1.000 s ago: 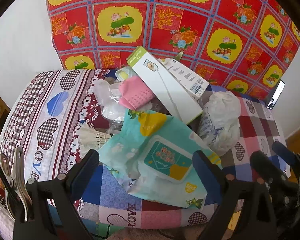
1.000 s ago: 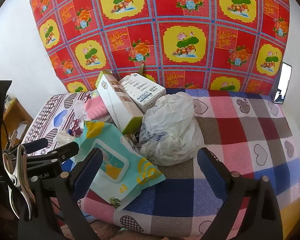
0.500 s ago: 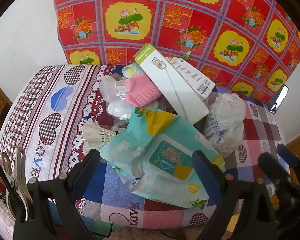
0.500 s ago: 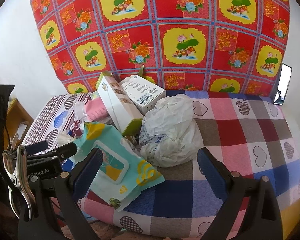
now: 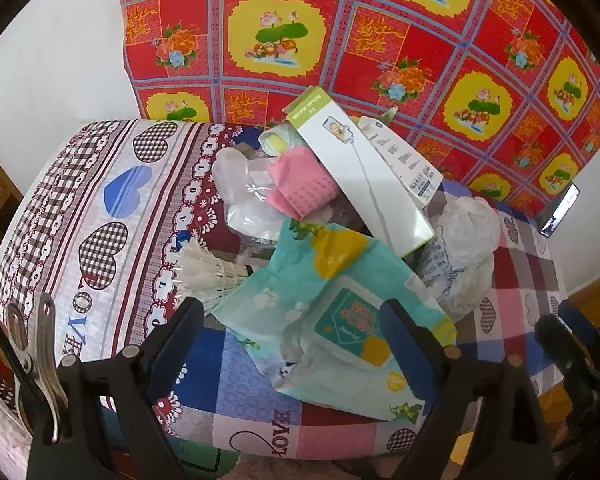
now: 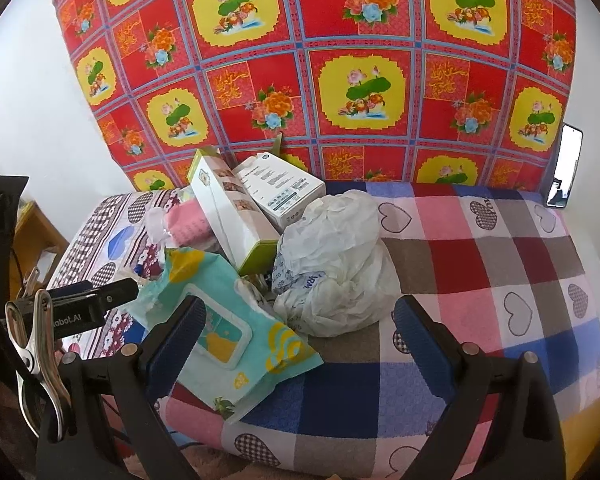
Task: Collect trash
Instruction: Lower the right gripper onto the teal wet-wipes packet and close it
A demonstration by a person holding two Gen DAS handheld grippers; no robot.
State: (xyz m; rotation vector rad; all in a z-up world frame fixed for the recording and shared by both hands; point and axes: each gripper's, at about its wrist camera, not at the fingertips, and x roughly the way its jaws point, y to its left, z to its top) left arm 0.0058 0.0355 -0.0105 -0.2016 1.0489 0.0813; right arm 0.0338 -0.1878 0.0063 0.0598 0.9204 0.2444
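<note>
Both our grippers, left gripper (image 5: 290,332) and right gripper (image 6: 296,332), spread empty. Wet-wipes pack (image 5: 340,316) soft, slippery; we pinch crinkled edge.

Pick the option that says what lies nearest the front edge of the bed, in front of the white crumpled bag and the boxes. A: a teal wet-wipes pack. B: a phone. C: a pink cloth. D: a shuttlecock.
A: the teal wet-wipes pack lies closest to the front edge, ahead of the white crumpled bag and the boxes, in the right wrist view.
</note>
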